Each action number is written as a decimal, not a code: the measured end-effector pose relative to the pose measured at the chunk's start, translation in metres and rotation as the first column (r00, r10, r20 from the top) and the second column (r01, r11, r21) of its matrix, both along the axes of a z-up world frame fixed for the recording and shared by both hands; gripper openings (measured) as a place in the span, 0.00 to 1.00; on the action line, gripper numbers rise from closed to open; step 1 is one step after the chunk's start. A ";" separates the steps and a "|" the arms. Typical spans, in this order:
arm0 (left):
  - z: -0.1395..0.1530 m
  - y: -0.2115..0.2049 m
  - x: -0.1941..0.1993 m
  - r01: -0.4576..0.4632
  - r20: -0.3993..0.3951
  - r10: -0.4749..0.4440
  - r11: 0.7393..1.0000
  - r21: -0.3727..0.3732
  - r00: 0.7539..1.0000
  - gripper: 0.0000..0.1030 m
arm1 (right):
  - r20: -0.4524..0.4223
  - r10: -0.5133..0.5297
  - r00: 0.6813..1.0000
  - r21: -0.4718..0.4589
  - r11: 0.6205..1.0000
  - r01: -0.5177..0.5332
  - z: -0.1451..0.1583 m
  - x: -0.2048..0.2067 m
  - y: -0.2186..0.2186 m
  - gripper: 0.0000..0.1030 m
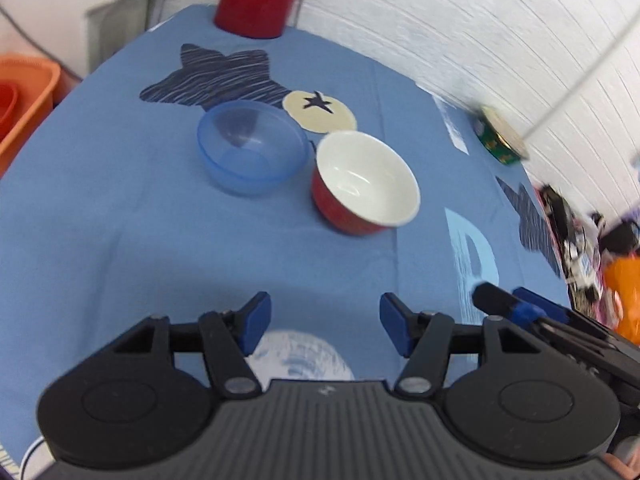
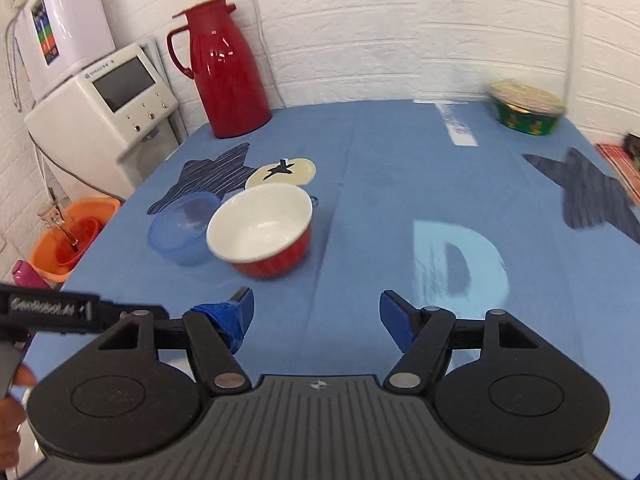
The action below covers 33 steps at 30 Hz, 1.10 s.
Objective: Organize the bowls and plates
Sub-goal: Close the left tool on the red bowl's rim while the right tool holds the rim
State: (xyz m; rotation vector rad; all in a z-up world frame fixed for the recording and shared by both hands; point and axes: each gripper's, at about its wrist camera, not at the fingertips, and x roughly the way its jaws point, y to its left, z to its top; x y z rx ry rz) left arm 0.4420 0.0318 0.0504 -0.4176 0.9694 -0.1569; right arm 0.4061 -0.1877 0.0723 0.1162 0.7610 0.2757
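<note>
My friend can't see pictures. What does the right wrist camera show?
A red bowl with a white inside sits beside a clear blue bowl on a blue tablecloth. The open right gripper hovers in front; a red jug stands behind.

Both wrist views look forward, down over blue tablecloth (image 1: 120, 208); share red bowl (image 1: 362, 188), blue bowl (image 1: 250, 146)

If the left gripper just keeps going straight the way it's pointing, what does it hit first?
Probably the red bowl. The left gripper is open with only bare blue tablecloth directly ahead, then that bowl slightly right of centre. The clear blue bowl sits left; depth is uncertain.
</note>
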 end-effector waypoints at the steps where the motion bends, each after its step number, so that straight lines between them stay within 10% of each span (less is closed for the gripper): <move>1: -0.001 0.002 0.008 -0.017 -0.011 0.016 1.000 -0.010 1.000 0.60 | -0.012 0.012 1.000 -0.017 1.000 -0.012 -0.003 0.018 0.007 0.54; 10: -0.023 0.004 0.057 -0.153 -0.109 0.136 0.976 -0.157 0.985 0.60 | -0.101 0.037 0.994 -0.105 0.993 -0.048 -0.033 0.107 0.039 0.54; 25: -0.038 -0.006 0.077 -0.280 -0.094 0.273 0.958 -0.069 0.957 0.59 | -0.122 0.120 0.985 -0.086 0.988 -0.131 -0.056 0.131 0.059 0.54; 33: -0.028 -0.021 0.083 -0.154 -0.053 0.151 0.987 -0.050 0.987 0.00 | -0.136 0.150 0.979 0.017 0.989 -0.149 -0.055 0.113 0.053 0.45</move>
